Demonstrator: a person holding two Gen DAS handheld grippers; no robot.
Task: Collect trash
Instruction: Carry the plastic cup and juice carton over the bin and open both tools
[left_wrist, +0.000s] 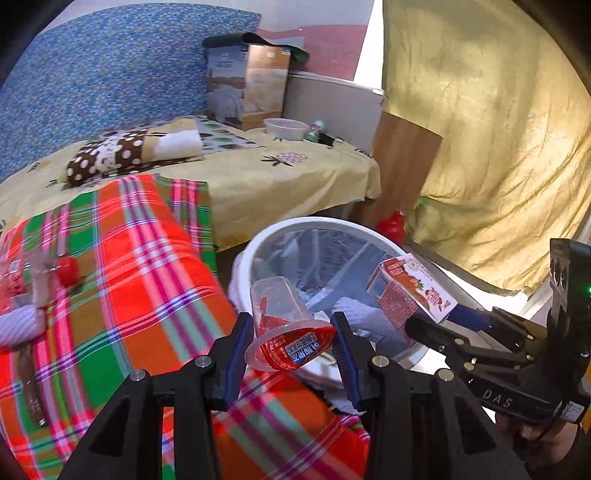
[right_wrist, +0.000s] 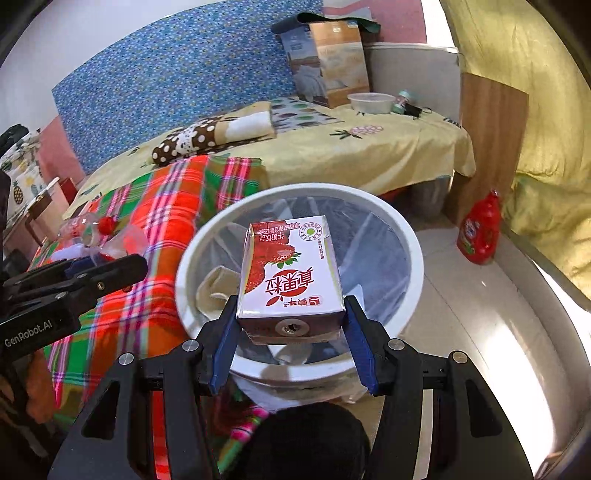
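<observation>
Left gripper (left_wrist: 291, 345) fingers clamp yogurt cup (left_wrist: 284, 328), right gripper (right_wrist: 291, 325) fingers clamp strawberry milk carton (right_wrist: 290, 269), both over lined trash bin (right_wrist: 413, 258) for dropping.

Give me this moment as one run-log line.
left gripper: shut on plastic cup | right gripper: shut on milk carton | both at white bin rim | nothing released yet

The white bin (right_wrist: 413, 258) stands open-mouthed and unblocked beside the bed's plaid-covered edge (right_wrist: 122, 280), with bare floor (right_wrist: 480, 332) toward the red bottle (right_wrist: 479, 232).
</observation>
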